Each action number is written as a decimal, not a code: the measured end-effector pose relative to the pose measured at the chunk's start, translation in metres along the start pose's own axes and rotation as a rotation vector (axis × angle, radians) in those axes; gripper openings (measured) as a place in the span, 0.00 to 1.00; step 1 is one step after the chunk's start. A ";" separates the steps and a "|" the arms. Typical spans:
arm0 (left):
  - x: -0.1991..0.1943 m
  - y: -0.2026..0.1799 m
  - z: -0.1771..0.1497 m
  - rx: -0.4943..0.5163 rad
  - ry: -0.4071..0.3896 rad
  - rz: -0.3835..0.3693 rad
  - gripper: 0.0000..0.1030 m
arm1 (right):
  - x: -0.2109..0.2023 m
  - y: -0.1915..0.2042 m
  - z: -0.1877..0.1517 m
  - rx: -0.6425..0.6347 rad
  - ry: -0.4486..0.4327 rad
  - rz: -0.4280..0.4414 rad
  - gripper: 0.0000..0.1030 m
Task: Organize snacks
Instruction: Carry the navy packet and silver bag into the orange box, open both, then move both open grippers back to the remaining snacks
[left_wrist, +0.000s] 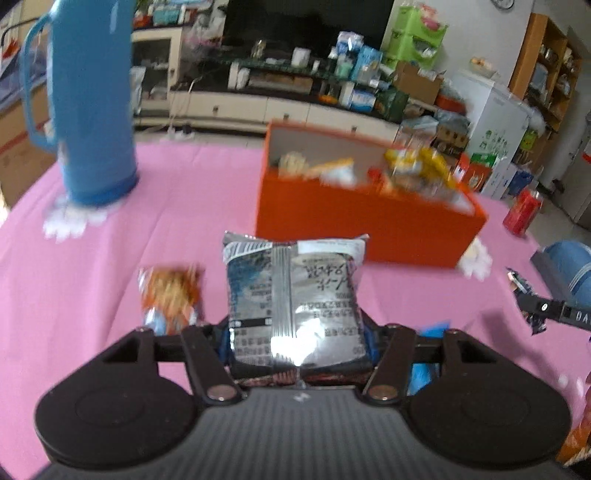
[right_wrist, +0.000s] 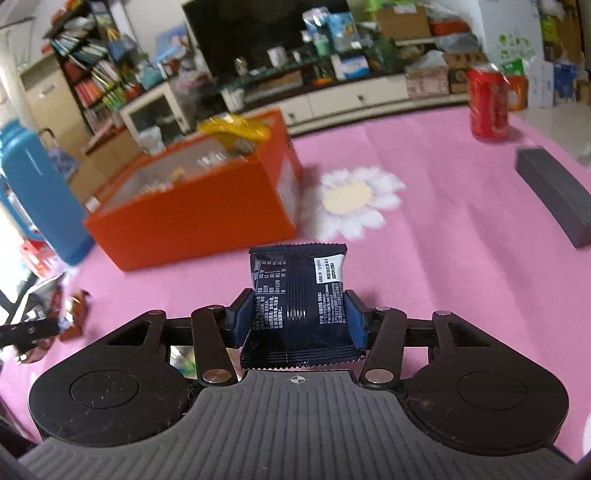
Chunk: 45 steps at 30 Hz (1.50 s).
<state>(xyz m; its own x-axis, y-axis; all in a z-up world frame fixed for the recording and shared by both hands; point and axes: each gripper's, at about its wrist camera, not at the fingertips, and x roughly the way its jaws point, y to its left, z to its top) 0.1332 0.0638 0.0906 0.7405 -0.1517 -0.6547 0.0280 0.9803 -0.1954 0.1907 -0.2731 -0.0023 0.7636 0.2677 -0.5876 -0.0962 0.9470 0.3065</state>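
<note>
My left gripper (left_wrist: 295, 332) is shut on a silver snack packet (left_wrist: 291, 291), held above the pink tablecloth. An orange-printed snack packet (left_wrist: 171, 295) lies on the cloth just left of it. My right gripper (right_wrist: 299, 317) is shut on a dark navy snack packet (right_wrist: 299, 291), its blue pads (right_wrist: 244, 317) pressing both sides. The open orange box (left_wrist: 369, 229) (right_wrist: 192, 218) stands beyond both grippers, with several snack packets inside, a yellow one (right_wrist: 232, 133) sticking up at its far end. The right gripper (left_wrist: 546, 308) also shows at the right edge of the left wrist view.
A tall blue thermos (left_wrist: 92, 103) (right_wrist: 33, 192) stands left of the box. A red can (right_wrist: 487, 105) (left_wrist: 522, 212) sits far right, and a dark grey block (right_wrist: 550, 192) lies at the right. More wrapped snacks (right_wrist: 72, 314) lie at the left.
</note>
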 end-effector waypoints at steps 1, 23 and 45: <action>0.002 -0.002 0.012 0.002 -0.018 -0.003 0.58 | 0.001 0.007 0.007 -0.010 -0.017 0.014 0.33; 0.181 -0.013 0.144 0.016 -0.117 0.101 0.54 | 0.194 0.151 0.142 -0.235 -0.114 0.016 0.32; 0.120 -0.035 0.143 0.071 -0.227 0.049 0.79 | 0.141 0.149 0.139 -0.291 -0.160 -0.011 0.60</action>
<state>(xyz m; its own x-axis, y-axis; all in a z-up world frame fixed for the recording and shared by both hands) 0.3177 0.0293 0.1235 0.8738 -0.0791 -0.4798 0.0297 0.9935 -0.1098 0.3721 -0.1187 0.0646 0.8540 0.2477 -0.4575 -0.2482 0.9668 0.0601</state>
